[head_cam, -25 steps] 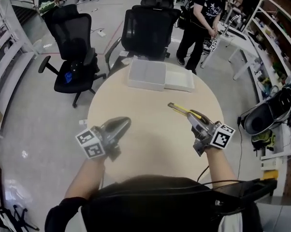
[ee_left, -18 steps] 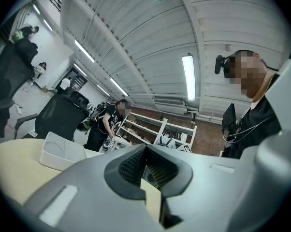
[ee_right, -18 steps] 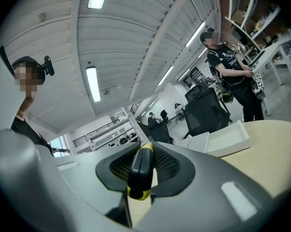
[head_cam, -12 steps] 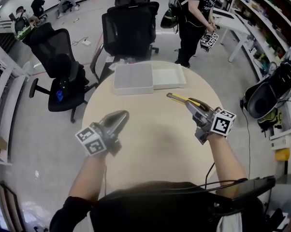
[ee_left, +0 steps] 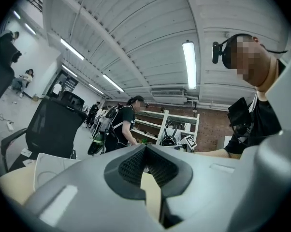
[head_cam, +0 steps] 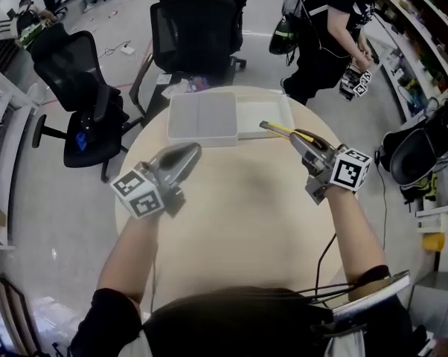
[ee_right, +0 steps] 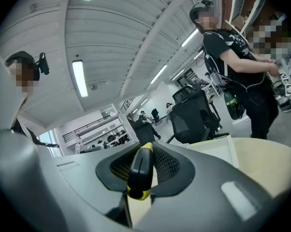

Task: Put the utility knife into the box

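Note:
A yellow-and-black utility knife (head_cam: 280, 130) sticks out forward from my right gripper (head_cam: 301, 141), which is shut on its handle. Its tip points left and hangs over the near edge of the flat white lid (head_cam: 267, 116). In the right gripper view the knife (ee_right: 139, 172) sits pinched between the ribbed pads. The shallow translucent box (head_cam: 202, 115) stands at the table's far edge, left of the lid. My left gripper (head_cam: 188, 152) hovers over the table just short of the box, jaws together and holding nothing; in its own view the left gripper (ee_left: 145, 151) shows bare pads.
The round beige table (head_cam: 239, 222) carries only the box and lid. Two black office chairs (head_cam: 198, 21) (head_cam: 74, 73) stand behind it. A person in black (head_cam: 328, 28) stands at the far right holding another gripper. A dark backpack (head_cam: 425, 151) lies on the right.
Both grippers have moved forward towards the box and lid, the knife still held in the right one. The person in the background has stepped to the right.

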A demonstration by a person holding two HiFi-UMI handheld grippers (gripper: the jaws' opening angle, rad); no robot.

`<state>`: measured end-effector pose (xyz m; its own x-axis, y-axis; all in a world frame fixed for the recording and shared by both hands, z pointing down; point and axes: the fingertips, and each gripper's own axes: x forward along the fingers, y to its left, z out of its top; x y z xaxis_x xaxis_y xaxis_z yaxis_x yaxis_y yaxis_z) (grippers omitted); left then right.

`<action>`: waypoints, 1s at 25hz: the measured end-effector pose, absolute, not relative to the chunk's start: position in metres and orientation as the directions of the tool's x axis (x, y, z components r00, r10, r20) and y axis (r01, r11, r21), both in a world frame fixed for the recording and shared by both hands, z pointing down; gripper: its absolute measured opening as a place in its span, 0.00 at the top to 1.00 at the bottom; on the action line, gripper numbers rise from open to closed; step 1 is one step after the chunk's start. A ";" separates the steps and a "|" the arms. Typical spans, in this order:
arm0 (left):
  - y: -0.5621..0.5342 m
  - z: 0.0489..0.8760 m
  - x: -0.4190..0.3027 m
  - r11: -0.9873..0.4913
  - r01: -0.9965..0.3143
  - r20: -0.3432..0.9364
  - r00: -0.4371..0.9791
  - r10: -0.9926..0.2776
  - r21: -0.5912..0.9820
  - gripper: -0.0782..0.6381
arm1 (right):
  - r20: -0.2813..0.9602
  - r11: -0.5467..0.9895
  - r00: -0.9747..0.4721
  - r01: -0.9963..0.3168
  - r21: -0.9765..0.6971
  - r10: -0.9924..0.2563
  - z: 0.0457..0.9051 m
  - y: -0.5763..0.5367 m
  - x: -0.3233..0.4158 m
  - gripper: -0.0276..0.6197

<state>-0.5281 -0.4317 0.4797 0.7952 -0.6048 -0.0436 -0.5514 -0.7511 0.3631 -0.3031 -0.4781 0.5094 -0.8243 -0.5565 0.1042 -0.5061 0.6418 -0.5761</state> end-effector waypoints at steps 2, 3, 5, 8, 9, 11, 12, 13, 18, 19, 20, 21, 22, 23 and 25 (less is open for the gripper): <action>-0.456 0.491 -0.524 -0.758 -0.553 -0.040 0.798 -0.601 0.347 0.89 | 0.123 0.635 -0.827 -0.508 -0.582 -0.549 0.522 -0.499 -0.302 0.82; -0.467 0.496 -0.520 -0.757 -0.554 -0.036 0.799 -0.601 0.347 0.89 | 0.134 0.631 -0.827 -0.511 -0.584 -0.546 0.529 -0.509 -0.301 0.82; -0.487 0.505 -0.512 -0.755 -0.551 -0.029 0.800 -0.599 0.355 0.89 | 0.161 0.621 -0.825 -0.523 -0.583 -0.542 0.543 -0.528 -0.298 0.82; -0.515 0.522 -0.504 -0.755 -0.552 -0.011 0.805 -0.593 0.354 0.89 | 0.210 0.605 -0.820 -0.542 -0.584 -0.532 0.568 -0.556 -0.296 0.82; -0.524 0.528 -0.501 -0.756 -0.552 -0.004 0.807 -0.591 0.351 0.89 | 0.225 0.599 -0.820 -0.546 -0.586 -0.527 0.577 -0.565 -0.295 0.82; -0.539 0.541 -0.498 -0.764 -0.548 -0.005 0.812 -0.584 0.341 0.89 | 0.250 0.592 -0.821 -0.549 -0.590 -0.513 0.592 -0.581 -0.296 0.82; -0.546 0.547 -0.497 -0.765 -0.547 -0.005 0.813 -0.583 0.340 0.89 | 0.260 0.590 -0.823 -0.549 -0.593 -0.505 0.600 -0.589 -0.297 0.82; -0.553 0.553 -0.496 -0.764 -0.549 -0.002 0.812 -0.584 0.341 0.89 | 0.270 0.585 -0.824 -0.550 -0.596 -0.499 0.607 -0.596 -0.297 0.82; -0.583 0.580 -0.489 -0.754 -0.560 0.028 0.808 -0.588 0.343 0.89 | 0.300 0.563 -0.837 -0.534 -0.631 -0.458 0.639 -0.636 -0.304 0.82; -0.588 0.585 -0.487 -0.754 -0.561 0.035 0.809 -0.586 0.343 0.89 | 0.305 0.563 -0.843 -0.526 -0.638 -0.443 0.644 -0.643 -0.308 0.82; -0.592 0.589 -0.485 -0.754 -0.561 0.042 0.811 -0.584 0.343 0.89 | 0.314 0.561 -0.849 -0.519 -0.644 -0.425 0.649 -0.649 -0.311 0.82; -0.595 0.592 -0.483 -0.755 -0.560 0.048 0.812 -0.581 0.341 0.89 | 0.324 0.560 -0.855 -0.512 -0.652 -0.404 0.655 -0.654 -0.315 0.82; -0.599 0.594 -0.481 -0.757 -0.559 0.054 0.814 -0.578 0.338 0.89 | 0.337 0.555 -0.861 -0.505 -0.661 -0.382 0.660 -0.658 -0.319 0.82; -0.601 0.595 -0.479 -0.760 -0.558 0.060 0.817 -0.574 0.334 0.89 | 0.350 0.547 -0.864 -0.501 -0.671 -0.362 0.666 -0.662 -0.322 0.81; -0.606 0.598 -0.476 -0.764 -0.556 0.071 0.821 -0.566 0.328 0.89 | 0.372 0.532 -0.866 -0.500 -0.684 -0.335 0.675 -0.669 -0.328 0.81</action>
